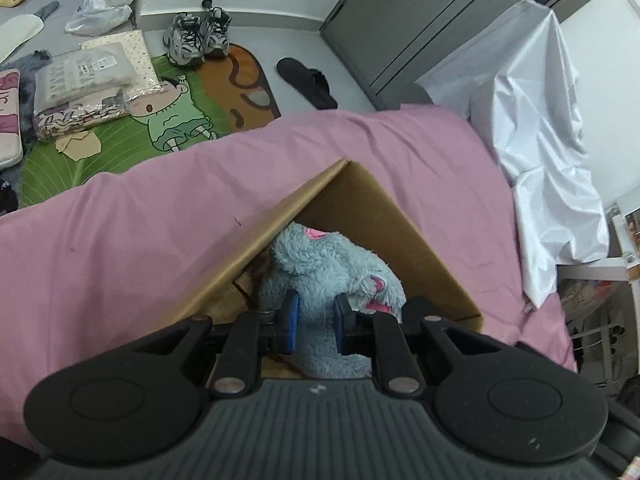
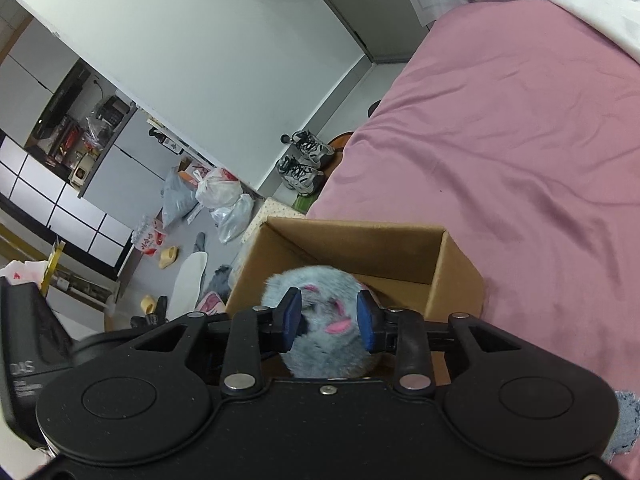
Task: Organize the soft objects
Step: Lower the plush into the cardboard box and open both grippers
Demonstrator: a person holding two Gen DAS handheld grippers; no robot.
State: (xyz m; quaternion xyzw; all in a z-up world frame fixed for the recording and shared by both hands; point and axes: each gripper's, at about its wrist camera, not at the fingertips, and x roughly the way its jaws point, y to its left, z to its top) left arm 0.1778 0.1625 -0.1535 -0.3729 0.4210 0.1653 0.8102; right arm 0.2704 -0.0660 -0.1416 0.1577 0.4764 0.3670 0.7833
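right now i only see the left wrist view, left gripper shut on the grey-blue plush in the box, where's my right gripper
Observer: The right gripper is at the same plush toy. The toy's pink-marked end sits between the blue pads. I cannot tell whether they press on it.
Operator: any room left in the box
Observer: Yes. The right wrist view shows bare cardboard inside the cardboard box, beyond the toy.
Operator: more soft stuff nearby
Observer: A blue fuzzy piece lies on the pink bedsheet, at the lower right edge of that view.
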